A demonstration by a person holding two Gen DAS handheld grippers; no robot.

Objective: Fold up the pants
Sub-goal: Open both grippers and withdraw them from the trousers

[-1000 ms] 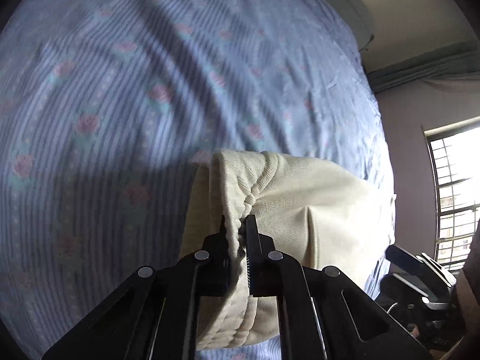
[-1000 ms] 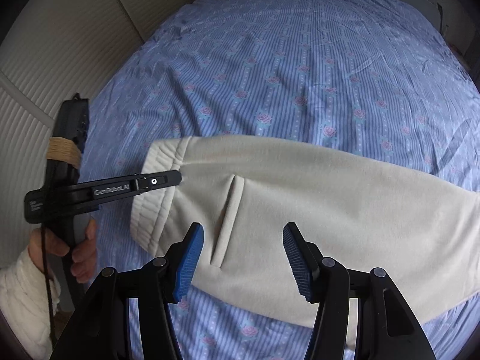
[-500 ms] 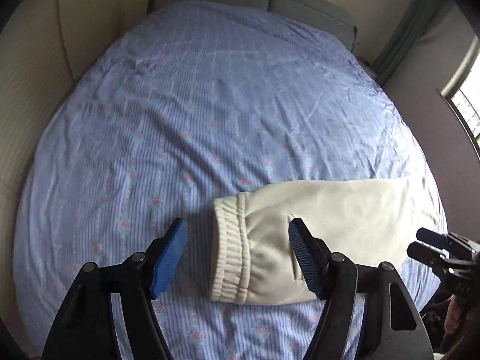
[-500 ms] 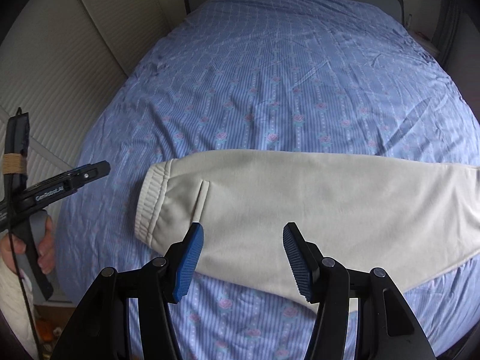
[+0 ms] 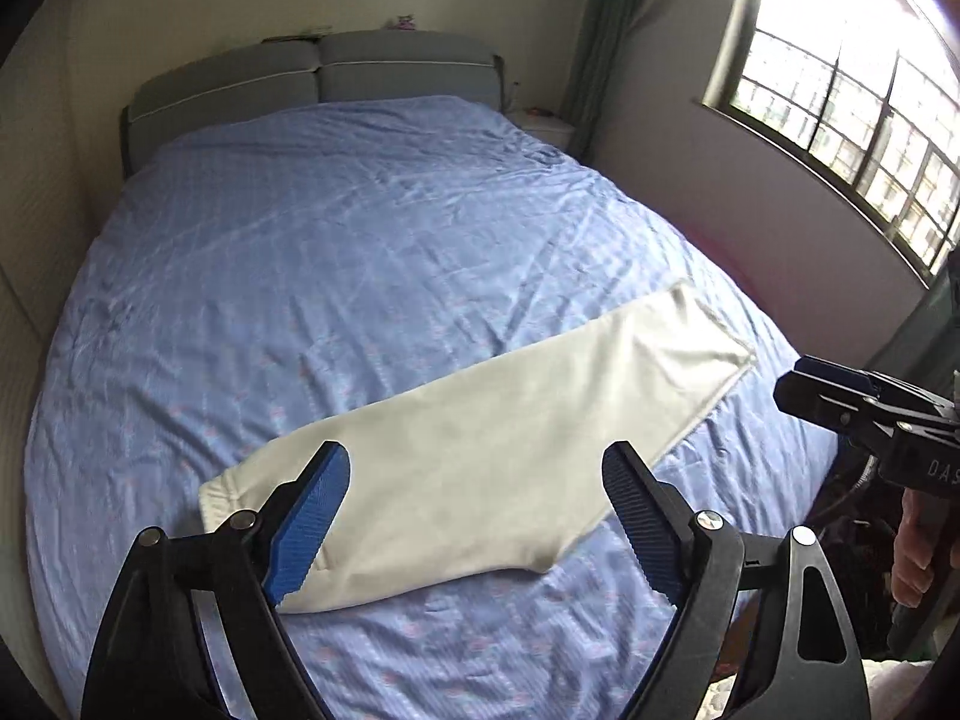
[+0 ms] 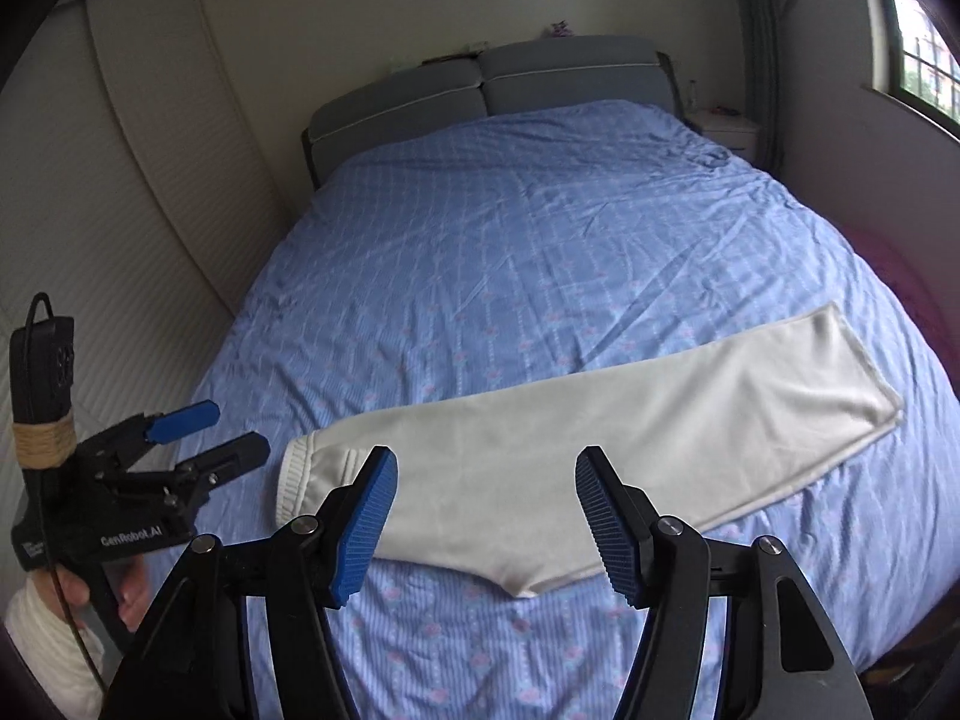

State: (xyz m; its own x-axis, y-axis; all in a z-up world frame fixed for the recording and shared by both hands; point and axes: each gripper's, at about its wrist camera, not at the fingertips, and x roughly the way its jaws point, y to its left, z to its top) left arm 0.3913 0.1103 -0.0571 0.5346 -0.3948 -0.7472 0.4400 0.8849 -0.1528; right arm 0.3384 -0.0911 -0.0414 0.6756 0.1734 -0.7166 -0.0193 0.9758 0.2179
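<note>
- Since the earlier frame: left gripper (image 5: 474, 516) has let go of the waistband it was pinching and pulled up and back; its jaws have just been opening, nothing between them now. Right gripper (image 6: 486, 516) has also drawn back and its jaws have just been opening slightly; it stands agape and empty.
- Pants (image 6: 600, 450), cream, lie folded lengthwise, one leg over the other, across the near part of the bed (image 6: 540, 240). Waistband (image 6: 294, 480) at near left, hem (image 6: 858, 372) at right, crotch point toward the near edge.
- Judgement: lengthwise fold done; a cross fold, hem to waistband, probably comes next.
- Risk: pinching only the top layer at the hem would peel the legs apart on lifting.
- Risk: soft fabric dragged over the wrinkled sheet (image 5: 360, 240) could bunch and skew the fold.
- Risk: the garment lies close to the near edge; a pull toward the person could slide it off the bed.
- Risk: uneven lift by the two grippers would land the hem crooked on the waistband.
</note>
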